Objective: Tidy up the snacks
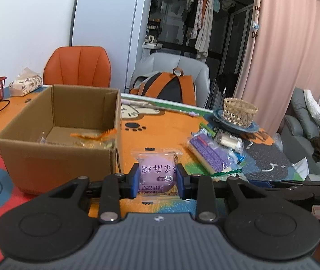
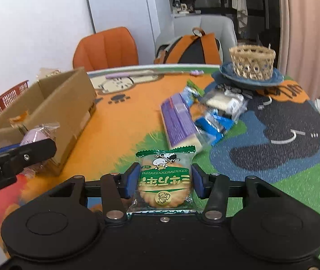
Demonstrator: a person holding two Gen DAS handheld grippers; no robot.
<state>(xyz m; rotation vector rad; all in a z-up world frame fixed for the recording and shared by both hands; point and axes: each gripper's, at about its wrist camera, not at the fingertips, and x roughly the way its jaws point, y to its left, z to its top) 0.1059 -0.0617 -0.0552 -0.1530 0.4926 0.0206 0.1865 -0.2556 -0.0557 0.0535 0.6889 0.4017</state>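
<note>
Left gripper (image 1: pixel 156 181) clamps a purple snack packet (image 1: pixel 156 171) beside the cardboard box (image 1: pixel 56 157). The right gripper (image 2: pixel 166 183) brackets a green biscuit packet (image 2: pixel 165 177) (pad contact unclear). Some snacks lie boxed; a pile (image 2: pixel 196 117) remains mid-table. The box's open top is unobstructed; the table edge sits beyond the plate (image 2: pixel 250 79).

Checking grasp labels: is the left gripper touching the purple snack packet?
Touching. In the left wrist view, the left gripper has both blue pads pressed against the sides of the purple snack packet, no gap showing.
</note>
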